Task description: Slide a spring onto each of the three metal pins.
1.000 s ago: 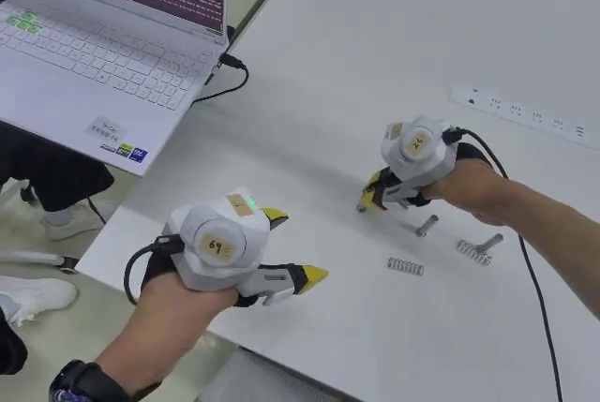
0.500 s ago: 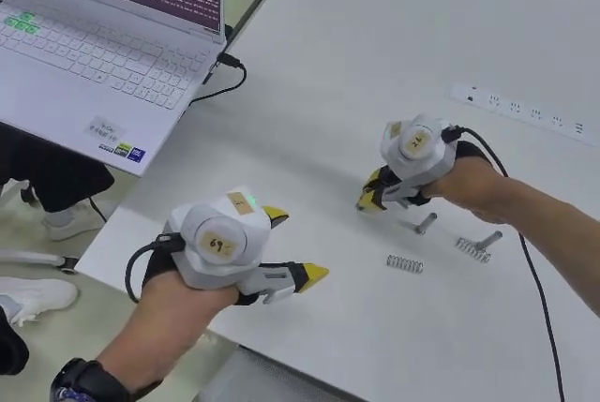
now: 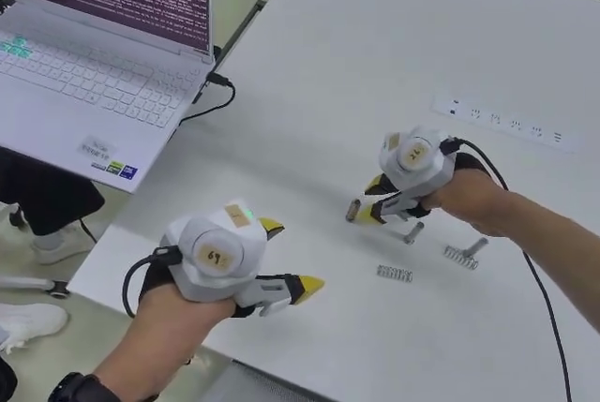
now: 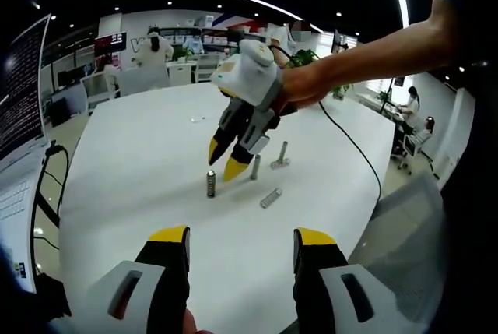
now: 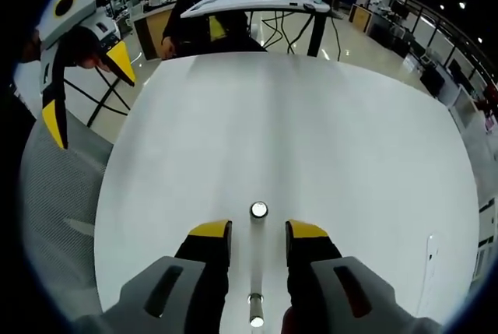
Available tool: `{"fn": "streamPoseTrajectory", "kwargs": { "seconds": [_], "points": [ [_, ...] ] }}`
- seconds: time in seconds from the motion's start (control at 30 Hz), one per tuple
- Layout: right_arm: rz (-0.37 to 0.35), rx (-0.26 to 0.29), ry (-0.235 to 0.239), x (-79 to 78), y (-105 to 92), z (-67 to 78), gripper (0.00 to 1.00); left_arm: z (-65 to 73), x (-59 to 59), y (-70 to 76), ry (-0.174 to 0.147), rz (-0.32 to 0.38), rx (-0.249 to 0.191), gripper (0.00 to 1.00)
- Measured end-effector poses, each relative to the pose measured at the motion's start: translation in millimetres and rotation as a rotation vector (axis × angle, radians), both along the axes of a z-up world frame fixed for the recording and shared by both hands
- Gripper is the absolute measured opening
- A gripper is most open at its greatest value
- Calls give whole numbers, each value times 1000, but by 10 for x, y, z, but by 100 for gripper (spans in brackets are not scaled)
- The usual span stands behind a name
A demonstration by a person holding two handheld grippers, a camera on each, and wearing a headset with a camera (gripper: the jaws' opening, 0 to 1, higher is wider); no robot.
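Note:
A metal pin wearing a spring (image 3: 353, 210) stands upright on the white table (image 3: 375, 55). My right gripper (image 3: 371, 201) is open just behind it, tips off it. In the right gripper view the pin's top (image 5: 258, 210) shows just ahead of my right gripper (image 5: 257, 230). A bare pin (image 3: 412, 232) stands under that hand. A third pin (image 3: 478, 246) has a spring (image 3: 458, 255) against its foot. A loose spring (image 3: 395, 274) lies flat nearby. My left gripper (image 3: 291, 254) hovers open over the near edge, holding nothing; its view shows the sprung pin (image 4: 210, 184) and loose spring (image 4: 270, 198).
An open laptop (image 3: 94, 74) sits at the table's left corner with a black cable (image 3: 211, 93) plugged into it. A white power strip (image 3: 506, 124) lies at the far right. The table's near edge (image 3: 187, 327) runs just under my left hand.
My right gripper's jaws have parted, and the sprung pin now stands free just off their tips. The head camera has shifted. My left gripper has barely moved.

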State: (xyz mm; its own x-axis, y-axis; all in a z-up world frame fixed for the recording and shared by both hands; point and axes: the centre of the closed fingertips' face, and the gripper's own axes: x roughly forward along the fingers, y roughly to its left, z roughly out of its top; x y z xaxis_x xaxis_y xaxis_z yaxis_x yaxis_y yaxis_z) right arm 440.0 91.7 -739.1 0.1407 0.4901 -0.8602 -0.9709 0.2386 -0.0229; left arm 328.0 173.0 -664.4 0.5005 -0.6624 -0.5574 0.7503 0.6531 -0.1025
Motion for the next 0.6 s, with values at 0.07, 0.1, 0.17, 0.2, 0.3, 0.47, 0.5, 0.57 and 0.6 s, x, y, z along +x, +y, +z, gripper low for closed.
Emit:
{"fn": "streamPoseTrajectory", "kwargs": {
  "seconds": [0.07, 0.1, 0.17, 0.2, 0.3, 0.47, 0.5, 0.57, 0.6],
  "points": [
    [-8, 3, -12, -6, -25, 29, 26, 6, -15, -5, -2, -2, 1, 48],
    [-13, 4, -19, -6, -36, 42, 26, 12, -23, -9, -3, -3, 1, 48],
    [-25, 10, -22, -15, -53, 68, 27, 28, -41, -13, -6, -3, 1, 48],
    [-35, 17, -26, -23, -64, 91, 28, 32, -44, -12, -8, -2, 1, 48],
    [-58, 29, -36, -48, -101, 126, 28, 40, -47, -7, -10, 3, -1, 48],
    [-93, 42, -48, -110, -191, 163, 28, 67, -60, 7, -16, 11, -2, 48],
    [-107, 49, -51, -123, -211, 179, 29, 74, -63, 7, -18, 12, -2, 48],
    [-131, 69, -53, -144, -237, 209, 29, 80, -66, 10, -20, 13, 0, 48],
    [-141, 76, -53, -156, -248, 222, 29, 84, -68, 11, -21, 14, -1, 48]
  ]
}}
